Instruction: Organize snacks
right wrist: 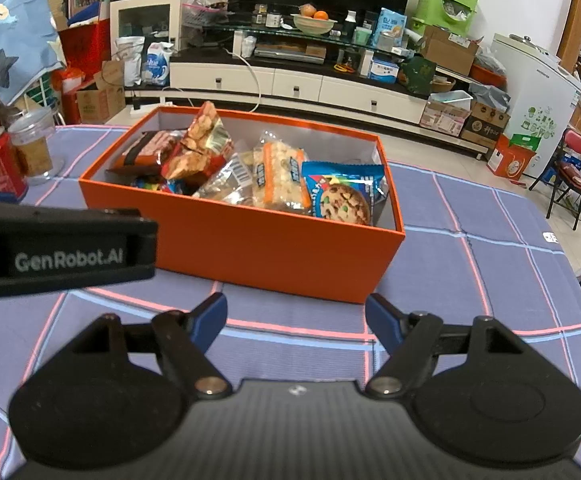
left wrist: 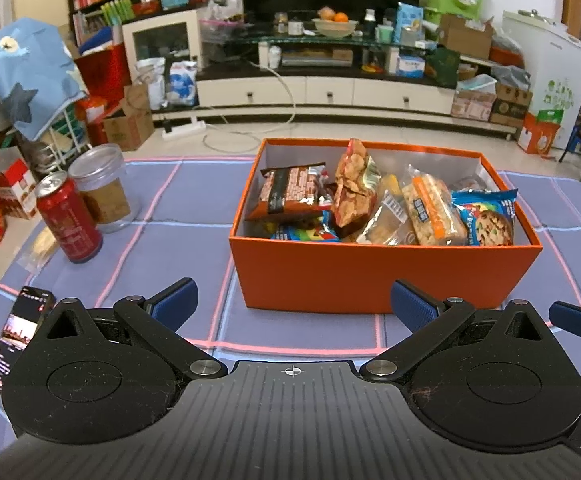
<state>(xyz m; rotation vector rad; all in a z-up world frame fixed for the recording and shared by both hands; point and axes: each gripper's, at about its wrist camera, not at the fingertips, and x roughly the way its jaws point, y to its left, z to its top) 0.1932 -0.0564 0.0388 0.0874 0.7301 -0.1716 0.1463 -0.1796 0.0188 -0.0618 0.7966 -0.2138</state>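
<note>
The left gripper (left wrist: 292, 304) and the right gripper (right wrist: 295, 320) are hovering low over the tablecloth (right wrist: 490, 280), both spread wide and holding nothing. Just ahead, the orange box (left wrist: 370, 276) is sitting on the cloth, holding many snack packs, with a cookie bag (right wrist: 340, 194) at its right end. A red can (left wrist: 68, 220) and 1 jar (left wrist: 104, 188) are standing to the left.

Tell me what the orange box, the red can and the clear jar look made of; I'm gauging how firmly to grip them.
Orange box: probably matte cardboard, with thin straight walls and a pale lining.
Red can: likely aluminium, glossy printed body with a silver pull-tab top.
Clear jar: see-through, plastic or glass, I can't tell which; brownish label or contents inside.
</note>
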